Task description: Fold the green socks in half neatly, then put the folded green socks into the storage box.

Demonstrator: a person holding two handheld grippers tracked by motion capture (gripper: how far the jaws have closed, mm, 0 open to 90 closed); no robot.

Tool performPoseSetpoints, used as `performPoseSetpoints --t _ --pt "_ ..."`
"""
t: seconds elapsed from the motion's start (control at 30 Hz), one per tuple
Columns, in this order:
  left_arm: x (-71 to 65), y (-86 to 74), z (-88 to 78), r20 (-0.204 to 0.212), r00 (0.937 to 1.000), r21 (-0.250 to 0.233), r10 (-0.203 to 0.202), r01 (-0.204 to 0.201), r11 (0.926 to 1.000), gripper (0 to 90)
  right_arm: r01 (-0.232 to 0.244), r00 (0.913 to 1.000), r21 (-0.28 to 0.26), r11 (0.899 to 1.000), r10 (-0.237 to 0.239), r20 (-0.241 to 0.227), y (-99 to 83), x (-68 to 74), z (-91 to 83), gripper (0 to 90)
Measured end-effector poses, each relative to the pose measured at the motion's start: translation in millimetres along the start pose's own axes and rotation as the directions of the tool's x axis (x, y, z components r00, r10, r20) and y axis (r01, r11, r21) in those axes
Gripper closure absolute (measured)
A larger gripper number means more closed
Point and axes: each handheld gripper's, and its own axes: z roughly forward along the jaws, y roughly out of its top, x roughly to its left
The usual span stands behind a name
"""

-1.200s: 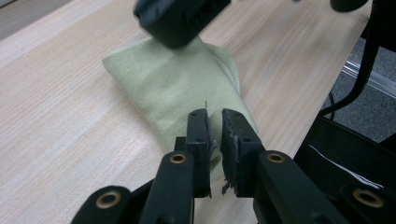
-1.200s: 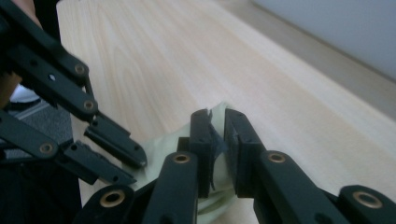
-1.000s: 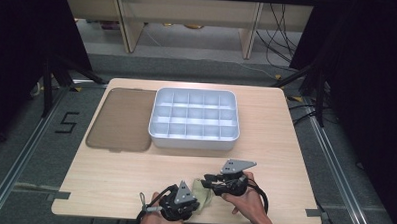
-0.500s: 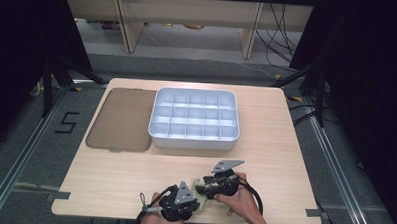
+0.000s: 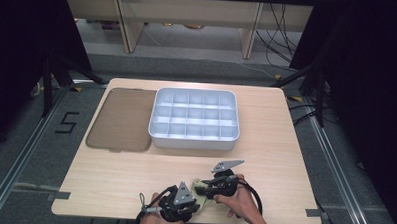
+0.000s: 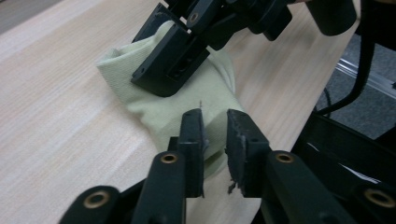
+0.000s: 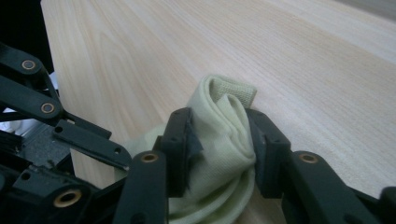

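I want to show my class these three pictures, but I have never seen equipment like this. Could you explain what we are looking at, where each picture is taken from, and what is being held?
No robot here: a person holds a tool in each hand, the left hand-held gripper and the right hand-held gripper, each with two black jaws. One picture looks down from above the wooden table; the other two come from cameras riding on the grippers. On the table lie a white divided tray and a brown flat lid. Near the front edge is a pale yellow-green cloth. The right gripper's jaws squeeze a bunched fold of it. The left gripper's jaws have just been opening, with the cloth's edge at their tips.
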Motion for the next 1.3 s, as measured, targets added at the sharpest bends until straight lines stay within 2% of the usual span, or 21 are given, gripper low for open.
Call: performPoseSetpoints --t 0.03,0.07,0.1,0.17,0.2,0.27,0.33,0.43,0.5,0.57,0.6,0.63,0.67,0.73,0.77,0.83,0.97,1.0,1.13,1.2,1.3 --pt "0.0 0.0 0.0 0.0 1.0 0.0 0.0 0.0 1.0 72.8 0.0 1.0 0.0 1.0 0.0 0.0 0.0 0.0 0.0 63.8" --pt "0.3 0.0 -0.5 0.01 0.9994 -0.002 -0.033 0.033 0.9995 70.6 0.003 1.0 -0.001 1.0 -0.003 0.0 -0.5 -0.4 -0.1 65.7" --pt "0.3 0.0 -0.5 0.01 0.9994 -0.002 -0.033 0.033 0.9995 68.6 0.003 1.0 -0.001 1.0 -0.003 0.0 -0.5 -0.4 -0.1 65.7" --pt "1.1 -1.3 -5.4 0.046 0.9956 -0.028 -0.082 0.083 0.9962 62.5 0.001 1.0 -0.003 1.0 -0.001 -0.005 -0.7 -0.4 0.0 68.5" --pt "2.6 -1.0 -8.7 0.033 0.9977 -0.027 -0.059 0.059 0.9979 59.1 0.006 1.0 -0.004 1.0 -0.006 -0.006 -0.8 -0.3 -0.2 70.1" --pt "3.6 -1.8 -16.7 0.021 0.9959 -0.042 -0.088 0.089 0.9951 53.2 0.013 0.9998 -0.007 1.0 -0.014 -0.012 -0.9 0.4 -0.6 72.1" --pt "6.6 -4.0 -24.4 0.037 0.9965 -0.034 -0.074 0.076 0.9966 48.0 0.016 0.9997 -0.012 1.0 -0.017 -0.016 -1.2 -0.2 -0.5 72.8" --pt "10.1 -10.4 -30.5 0.012 0.9961 -0.025 -0.087 0.087 0.9959 42.0 0.011 0.9996 -0.021 1.0 -0.012 -0.026 -1.9 -0.8 -0.4 73.3" --pt "21.1 -22.0 -37.2 -0.019 0.9967 -0.012 -0.078 0.078 0.9969 39.2 0.021 0.9996 -0.023 1.0 -0.022 -0.017 -2.0 -0.4 -0.8 73.8" --pt "25.1 -26.3 -38.6 -0.026 0.9963 -0.011 -0.082 0.081 0.9966 37.0 0.027 0.9994 -0.025 0.999 -0.027 -0.023 -2.1 -0.1 -0.7 74.0" --pt "33.4 -35.4 -42.0 -0.085 0.9939 0.013 -0.07 0.071 0.9974 36.5 0.035 0.9992 -0.042 0.999 -0.036 -0.02 -2.8 1.5 0.1 74.3" --pt "33.4 -35.4 -42.0 -0.085 0.9939 0.013 -0.07 0.071 0.9974 35.9 0.035 0.9992 -0.042 0.999 -0.036 -0.02 -2.8 1.5 0.1 74.3" --pt "38.8 -43.5 -45.2 -0.137 0.9869 0.028 -0.085 0.09 0.9956 34.6 0.049 0.9988 -0.029 0.998 -0.049 0.0 -2.2 3.0 -1.1 74.5" --pt "42.1 -47.4 -47.7 -0.145 0.9844 0.018 -0.099 0.103 0.9945 32.5 0.051 0.9987 -0.031 0.998 -0.051 -0.003 -2.0 3.6 -1.4 74.7" --pt "44.9 -48.5 -50.0 -0.15 0.9855 0.038 -0.08 0.087 0.9955 31.2 0.05 0.9987 -0.031 0.998 -0.05 -0.006 -1.8 3.9 -1.6 75.0" --pt "44.0 -48.6 -48.9 -0.146 0.9838 0.017 -0.104 0.108 0.9941 29.7 0.062 0.9981 -0.038 0.997 -0.062 0.003 -1.4 5.4 -3.0 75.3" --pt "47.5 -49.2 -49.2 -0.159 0.9847 0.036 -0.071 0.078 0.9963 27.8 0.085 0.9963 -0.056 0.995 -0.086 -0.007 0.5 9.1 -5.7 75.5" --pt "51.8 -50.2 -49.3 -0.175 0.9823 0.043 -0.068 0.077 0.9961 26.3 0.092 0.9957 -0.059 0.994 -0.093 -0.004 0.9 9.8 -6.6 75.5" --pt "55.7 -51.6 -51.6 -0.197 0.9757 0.038 -0.096 0.105 0.9937 24.9 0.101 0.9948 -0.073 0.992 -0.102 0.0 2.3 11.4 -10.7 75.5" --pt "57.3 -51.4 -54.1 -0.2 0.9758 0.033 -0.088 0.097 0.9947 24.8 0.117 0.9932 -0.089 0.989 -0.116 0.011 4.4 11.2 -15.4 75.6" --pt "55.6 -51.4 -52.4 -0.202 0.973 0.018 -0.112 0.118 0.9929 23.4 0.123 0.9922 -0.121 0.985 -0.12 0.034 6.3 8.7 -25.3 75.5"
